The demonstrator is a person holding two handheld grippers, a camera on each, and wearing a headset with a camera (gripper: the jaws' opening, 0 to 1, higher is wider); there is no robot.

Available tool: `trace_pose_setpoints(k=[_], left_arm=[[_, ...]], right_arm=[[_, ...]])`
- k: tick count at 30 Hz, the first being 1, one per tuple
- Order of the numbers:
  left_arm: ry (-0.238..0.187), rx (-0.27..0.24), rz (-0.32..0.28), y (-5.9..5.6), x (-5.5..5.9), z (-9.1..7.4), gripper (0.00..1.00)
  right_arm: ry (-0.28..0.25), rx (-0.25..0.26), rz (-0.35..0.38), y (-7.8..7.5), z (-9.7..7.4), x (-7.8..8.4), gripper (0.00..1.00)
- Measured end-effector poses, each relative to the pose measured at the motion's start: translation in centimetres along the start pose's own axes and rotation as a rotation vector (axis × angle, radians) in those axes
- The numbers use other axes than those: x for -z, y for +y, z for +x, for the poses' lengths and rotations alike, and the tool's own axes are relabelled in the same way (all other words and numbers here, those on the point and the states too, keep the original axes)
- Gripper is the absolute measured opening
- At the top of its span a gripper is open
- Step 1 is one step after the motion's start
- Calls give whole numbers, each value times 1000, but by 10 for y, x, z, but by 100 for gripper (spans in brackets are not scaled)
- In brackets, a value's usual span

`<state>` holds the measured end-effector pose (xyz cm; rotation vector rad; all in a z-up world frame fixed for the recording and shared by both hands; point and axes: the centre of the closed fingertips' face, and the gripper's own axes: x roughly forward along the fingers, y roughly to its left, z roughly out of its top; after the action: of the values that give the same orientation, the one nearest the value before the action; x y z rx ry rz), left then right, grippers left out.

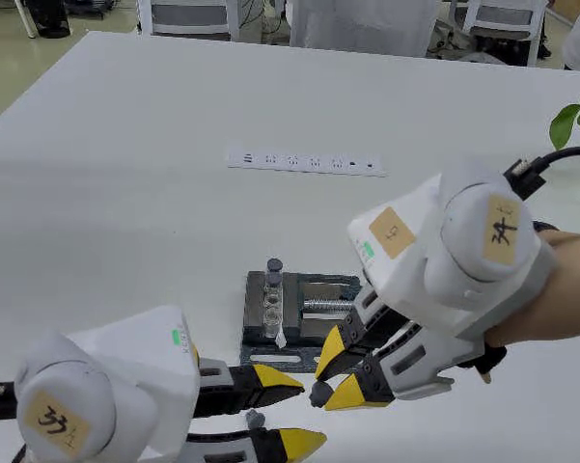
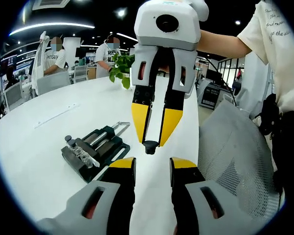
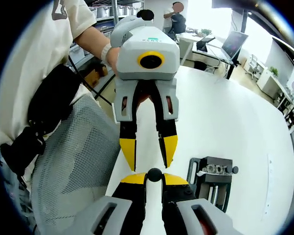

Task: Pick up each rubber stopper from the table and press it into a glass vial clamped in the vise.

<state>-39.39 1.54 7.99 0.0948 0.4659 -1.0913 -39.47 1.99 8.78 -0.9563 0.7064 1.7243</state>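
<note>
Both grippers are white moulded shells with dark grey jaws ending in glossy yellow wedge tips. The smooth white table (image 1: pixel 125 193) carries a black metal vise (image 1: pixel 309 323) with a bright threaded screw. The right gripper (image 1: pixel 323 391) slants down and left just in front of the vise, its tips pinching a small dark rubber stopper (image 1: pixel 319 394), rounded and matte, clear of the table. The left gripper (image 1: pixel 307 410) lies low and level, pointing toward the other gripper, jaws spread with nothing between the tips. In the head view a small grey stub (image 1: pixel 255 418) sits on the table between its jaws. Clear glass vials (image 1: pixel 272 309) stand in a row in the vise, the far one capped dark.
</note>
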Motion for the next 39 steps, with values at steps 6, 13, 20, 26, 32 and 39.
trace_pose_setpoints(k=[6, 13, 20, 26, 32, 39], left_arm=[[10, -55, -45, 11, 7, -2, 47], [8, -157, -111, 32, 16, -12, 68], [-14, -262, -153, 57, 23, -29, 82], [-24, -347, -169, 81, 30, -47, 99], [-39, -377, -157, 90, 33, -54, 99], [-39, -395, -156, 99, 41, -60, 99]], right_arm=[[11, -7, -1, 2, 2, 2, 6], [16, -9, 5, 1, 4, 3, 7], [21, -11, 10, -1, 6, 5, 7], [24, -10, 11, -5, 8, 7, 7], [30, -1, 14, -14, 8, 9, 7], [45, 11, 15, -29, 9, 12, 7]])
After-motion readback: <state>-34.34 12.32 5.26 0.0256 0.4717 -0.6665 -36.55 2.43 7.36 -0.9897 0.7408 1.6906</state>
